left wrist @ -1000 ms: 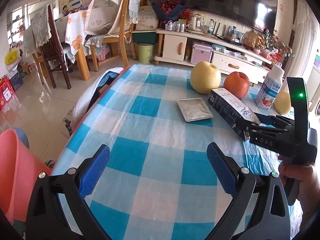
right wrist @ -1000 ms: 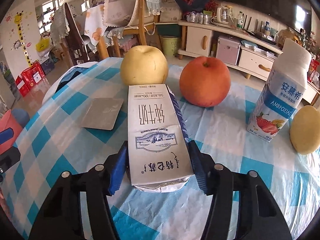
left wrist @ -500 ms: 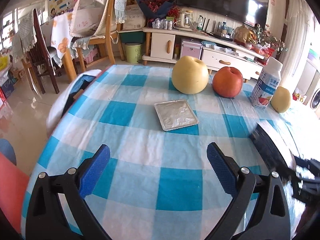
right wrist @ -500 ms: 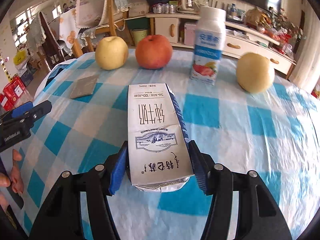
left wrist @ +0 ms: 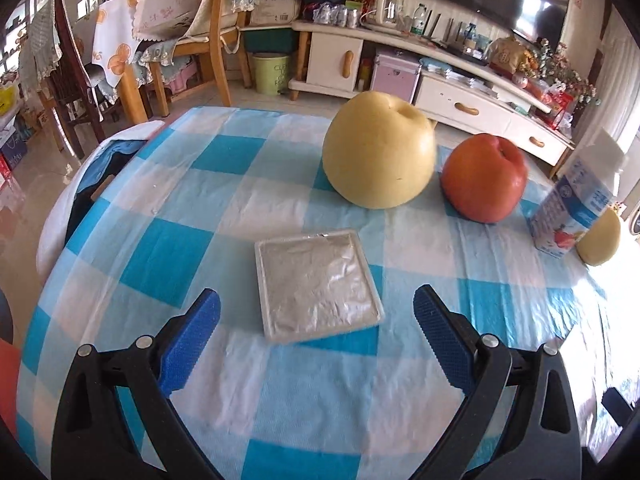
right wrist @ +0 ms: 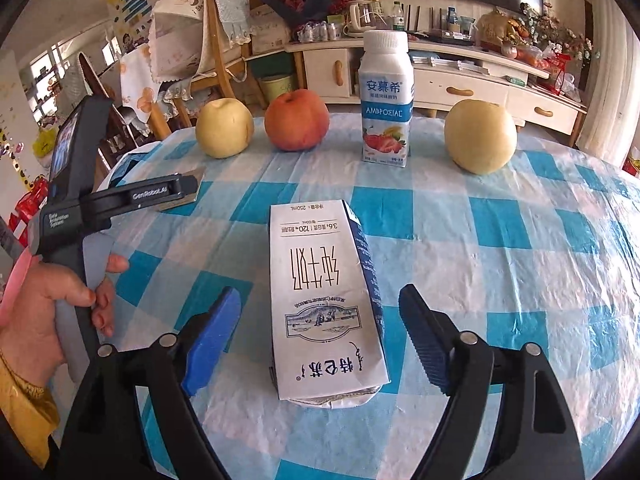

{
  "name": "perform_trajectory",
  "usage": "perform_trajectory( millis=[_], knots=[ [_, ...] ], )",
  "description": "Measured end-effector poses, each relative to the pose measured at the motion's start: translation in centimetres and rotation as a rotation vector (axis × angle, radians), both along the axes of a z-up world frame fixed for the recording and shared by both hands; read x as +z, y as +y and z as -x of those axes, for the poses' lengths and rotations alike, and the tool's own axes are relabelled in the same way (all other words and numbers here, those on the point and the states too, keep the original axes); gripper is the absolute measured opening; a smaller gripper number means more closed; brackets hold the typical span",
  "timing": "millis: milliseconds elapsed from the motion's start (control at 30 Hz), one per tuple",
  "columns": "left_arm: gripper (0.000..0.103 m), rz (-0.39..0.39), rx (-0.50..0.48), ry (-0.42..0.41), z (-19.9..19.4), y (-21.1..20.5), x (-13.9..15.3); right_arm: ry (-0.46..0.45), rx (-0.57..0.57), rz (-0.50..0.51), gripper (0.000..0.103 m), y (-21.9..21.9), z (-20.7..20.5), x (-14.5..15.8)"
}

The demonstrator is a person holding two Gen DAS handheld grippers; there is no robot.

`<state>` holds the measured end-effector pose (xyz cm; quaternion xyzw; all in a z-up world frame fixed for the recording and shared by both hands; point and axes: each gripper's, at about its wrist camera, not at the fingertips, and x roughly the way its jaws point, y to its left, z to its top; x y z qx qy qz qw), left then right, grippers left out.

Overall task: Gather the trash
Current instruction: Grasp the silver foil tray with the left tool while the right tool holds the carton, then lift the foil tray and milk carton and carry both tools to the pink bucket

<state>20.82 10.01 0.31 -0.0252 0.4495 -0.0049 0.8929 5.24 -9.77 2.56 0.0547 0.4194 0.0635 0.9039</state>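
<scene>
The round table under its blue-and-white checked plastic cloth [right wrist: 500,248] carries everything in play. Along its far side stand a pale yellow pear [right wrist: 224,128], a red-orange apple [right wrist: 297,120], an upright white strawberry yoghurt bottle [right wrist: 386,100] and a second yellow pear [right wrist: 480,136]; none of these reads as trash.

The flattened white-and-navy milk carton [right wrist: 326,304] now lies flat on the cloth near the table's front edge, lengthwise between the blue pads of the right gripper [right wrist: 320,328]. A second ago those pads pinched its sides and it sat by the fruit; now the jaws are opening, a clear gap shows on each side of the carton, and nothing presses it. So the carton has been carried across and let go on the table, not in a bin. My guess is it is being staged at the front for a later sweep into a container.

The left gripper [left wrist: 316,328], held by a hand [right wrist: 60,304] at the left of the right wrist view, has come forward from open cloth. Its jaws stand spread and empty, pointing down at the square silver foil-lidded shallow tray [left wrist: 318,280], which lies flat in front of the nearer pear, just ahead of the fingertips and untouched. That tray looks like the next piece to collect; being low and flat, it may slip under a pinch.
</scene>
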Motion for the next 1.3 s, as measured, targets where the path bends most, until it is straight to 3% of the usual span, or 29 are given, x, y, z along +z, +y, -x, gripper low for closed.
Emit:
perform_trajectory(
  millis=[167,400,800,1167,1300],
  knots=[
    [0.095,-0.049,0.001,0.019,-1.1,-0.4,-0.9,-0.004,0.021,0.044,0.084,0.7,-0.6,-0.2],
    [0.067,-0.079,0.002,-0.014,-1.0,-0.9,-0.4,0.008,0.058,0.101,0.085,1.7,-1.6,-0.8],
    [0.066,-0.057,-0.011,-0.017,1.4,-0.7,-0.3,0.039,0.083,0.092,0.085,1.8,-2.4,-1.3],
    [0.066,-0.022,-0.006,-0.031,8.4,2.6,0.4,0.087,0.094,0.106,0.084,1.8,-2.9,-2.4],
    [0.066,-0.023,0.012,-0.037,11.4,4.1,0.6,0.087,0.09,0.11,0.065,1.7,-3.0,-2.5]
  ],
)
